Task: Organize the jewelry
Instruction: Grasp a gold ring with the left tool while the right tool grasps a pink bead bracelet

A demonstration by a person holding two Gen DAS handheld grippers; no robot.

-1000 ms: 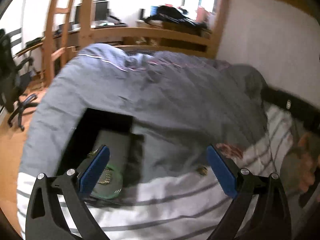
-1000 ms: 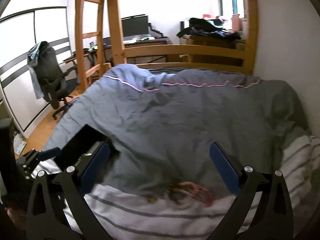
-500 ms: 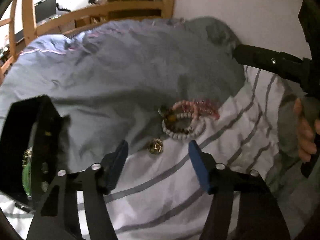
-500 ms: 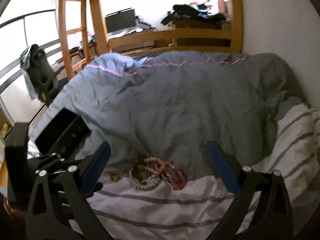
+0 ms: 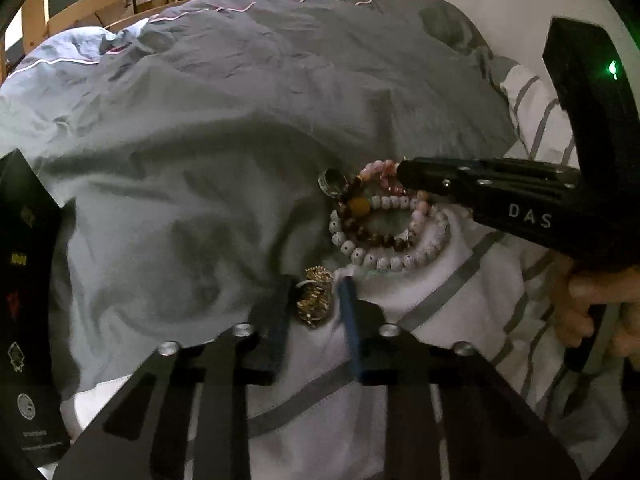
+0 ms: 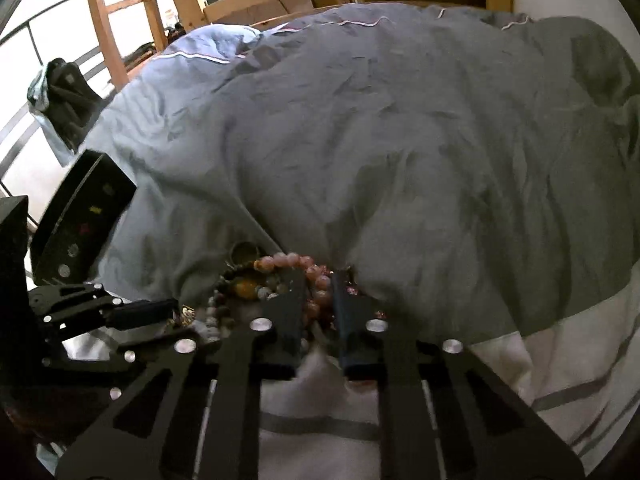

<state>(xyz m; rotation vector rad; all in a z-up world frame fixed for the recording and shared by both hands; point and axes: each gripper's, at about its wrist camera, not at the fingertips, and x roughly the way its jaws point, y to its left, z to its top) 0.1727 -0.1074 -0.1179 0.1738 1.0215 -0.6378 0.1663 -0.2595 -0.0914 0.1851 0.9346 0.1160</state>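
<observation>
Left gripper [image 5: 314, 300], jaws just closing, is clamped on a small gold filigree ornament [image 5: 315, 302] lying on the white grey-striped sheet [image 5: 448, 308]. Right gripper [image 6: 318, 296], jaws likewise just closing, pinches a pink beaded bracelet [image 6: 316, 280] in the bead pile. Black box [image 6: 82, 216] sits at nine o'clock.

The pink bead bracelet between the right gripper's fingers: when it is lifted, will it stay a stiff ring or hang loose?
The pink bead bracelet looks strung from separate round beads, so it would probably sag into a loop. It lies tangled with the white bead bracelet and brown bead bracelet, so it may drag them along. The right gripper, whose jaws have just been closing, pinches smooth beads that might slip.
</observation>
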